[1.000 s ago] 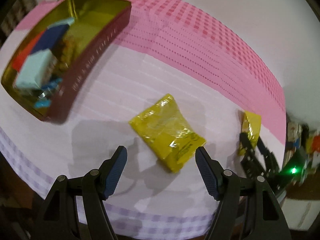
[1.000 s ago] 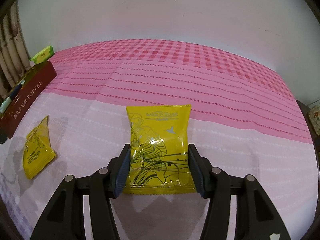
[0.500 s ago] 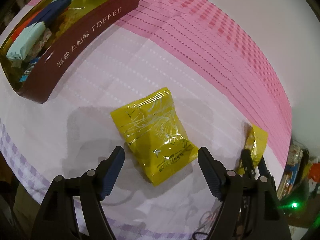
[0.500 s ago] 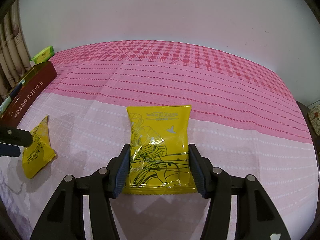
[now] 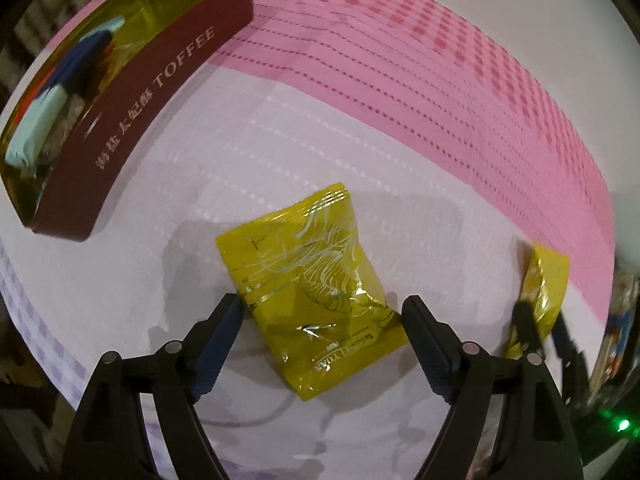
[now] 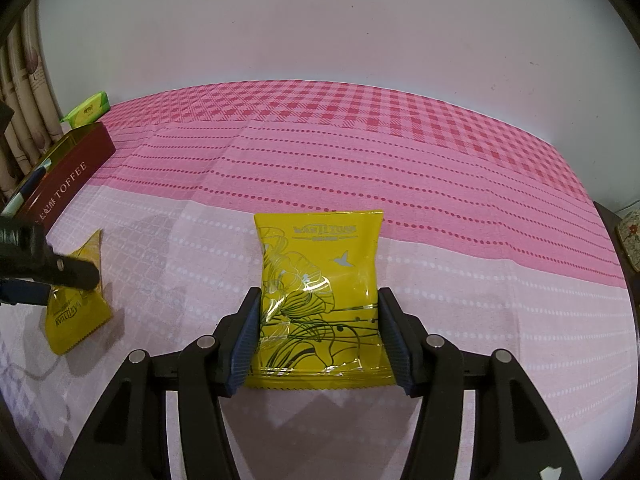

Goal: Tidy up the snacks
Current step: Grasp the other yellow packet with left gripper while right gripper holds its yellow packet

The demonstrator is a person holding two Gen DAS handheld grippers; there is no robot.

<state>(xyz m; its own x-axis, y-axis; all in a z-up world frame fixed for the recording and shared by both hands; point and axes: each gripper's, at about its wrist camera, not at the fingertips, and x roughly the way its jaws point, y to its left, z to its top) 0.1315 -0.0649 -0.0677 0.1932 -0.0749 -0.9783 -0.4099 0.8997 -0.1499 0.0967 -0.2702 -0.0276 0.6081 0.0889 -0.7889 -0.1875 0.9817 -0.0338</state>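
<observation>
My left hand-held gripper (image 5: 320, 332) is opening wide, its jaws straddling a yellow snack packet (image 5: 312, 300) flat on the counter (image 5: 280, 152) without gripping it. I centre, then close. My right hand-held gripper (image 6: 318, 332) clamps the second packet (image 6: 320, 292); toffee tin (image 5: 132, 120) waits left.

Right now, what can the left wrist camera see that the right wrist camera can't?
Only the left wrist view looks down into the toffee box, showing wrapped snacks inside. The left hand-held gripper is opening around one yellow packet, not pressing it.

Only the right wrist view shows the white wall, the curtain, and the printed front of the other yellow packet, squeezed by the right hand-held gripper.

Both show both yellow packets, the box and the pink tablecloth.
</observation>
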